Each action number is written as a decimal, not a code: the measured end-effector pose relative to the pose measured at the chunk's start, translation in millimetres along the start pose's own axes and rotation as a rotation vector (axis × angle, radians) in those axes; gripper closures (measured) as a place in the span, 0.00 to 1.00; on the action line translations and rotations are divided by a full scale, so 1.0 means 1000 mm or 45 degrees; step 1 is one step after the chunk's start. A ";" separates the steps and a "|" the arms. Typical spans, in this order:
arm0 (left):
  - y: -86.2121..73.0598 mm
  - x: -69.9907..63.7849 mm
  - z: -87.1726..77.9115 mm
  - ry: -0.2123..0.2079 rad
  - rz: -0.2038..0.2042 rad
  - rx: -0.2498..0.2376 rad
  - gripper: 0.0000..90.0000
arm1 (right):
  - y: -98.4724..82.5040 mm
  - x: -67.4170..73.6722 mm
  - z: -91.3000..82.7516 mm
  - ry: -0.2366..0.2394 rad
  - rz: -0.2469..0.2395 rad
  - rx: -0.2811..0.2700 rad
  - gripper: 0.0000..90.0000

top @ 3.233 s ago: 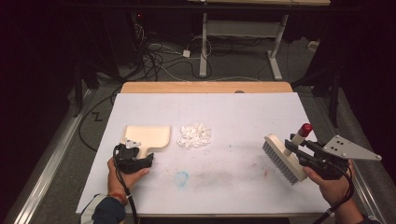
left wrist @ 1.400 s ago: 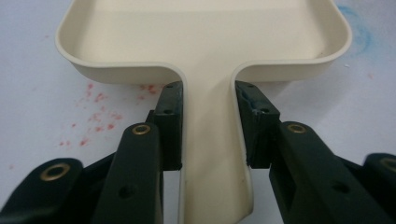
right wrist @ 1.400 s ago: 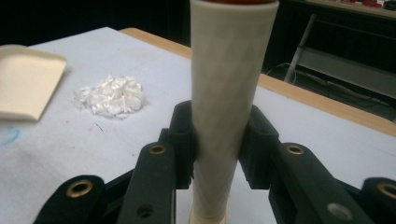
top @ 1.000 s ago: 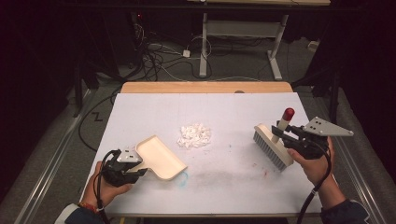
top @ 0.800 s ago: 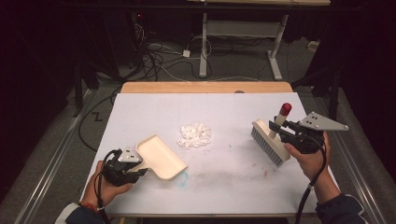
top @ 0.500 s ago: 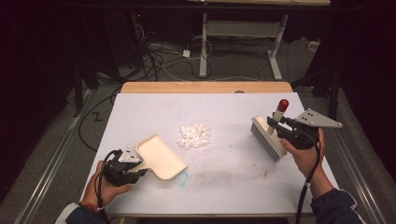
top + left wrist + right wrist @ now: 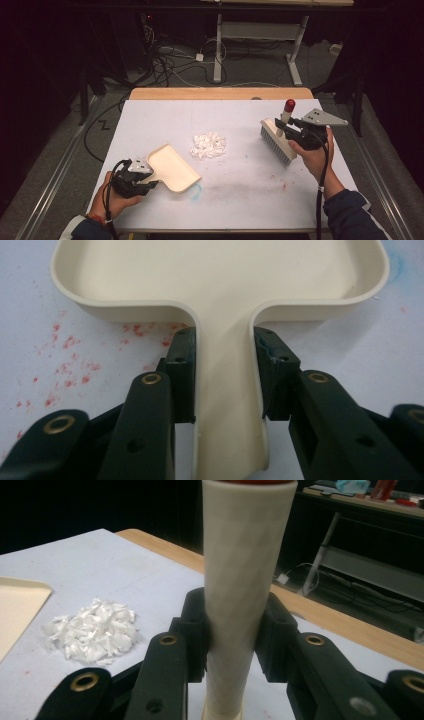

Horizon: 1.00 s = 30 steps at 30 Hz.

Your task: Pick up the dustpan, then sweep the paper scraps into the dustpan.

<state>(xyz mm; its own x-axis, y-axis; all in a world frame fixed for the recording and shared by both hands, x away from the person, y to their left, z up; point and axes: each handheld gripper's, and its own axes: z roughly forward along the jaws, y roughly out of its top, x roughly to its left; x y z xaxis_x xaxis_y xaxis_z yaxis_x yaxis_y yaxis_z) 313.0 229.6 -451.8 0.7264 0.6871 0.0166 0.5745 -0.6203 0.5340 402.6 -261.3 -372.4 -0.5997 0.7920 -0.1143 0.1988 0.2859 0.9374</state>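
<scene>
Left gripper [image 7: 131, 179] clamps the dustpan [image 7: 172, 167] handle at the table's [image 7: 240, 200] near left. Paper scraps [image 7: 208, 145] lie just beyond the pan. Right gripper [image 7: 295, 136] clamps the brush [image 7: 276, 141] handle, well right of the scraps.

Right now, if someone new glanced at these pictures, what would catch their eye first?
Probably the pile of white shreds in the middle of the white table. To its left, the left gripper clamps the handle of a cream dustpan lying on the table. To its right, the right gripper grips the red-tipped handle of a brush, bristles facing the pile.
</scene>
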 end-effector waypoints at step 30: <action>-0.001 0.008 -0.003 -0.029 -0.030 0.027 0.71 | 0.032 0.034 0.110 -0.043 -0.067 0.055 0.78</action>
<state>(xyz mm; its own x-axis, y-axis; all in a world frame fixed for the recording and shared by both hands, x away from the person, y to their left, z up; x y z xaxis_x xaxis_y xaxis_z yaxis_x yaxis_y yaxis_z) 316.7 236.7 -450.2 0.7211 0.6927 -0.0151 0.5989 -0.6123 0.5162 474.1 -165.6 -382.5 -0.5836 0.7930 -0.1749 0.2015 0.3501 0.9148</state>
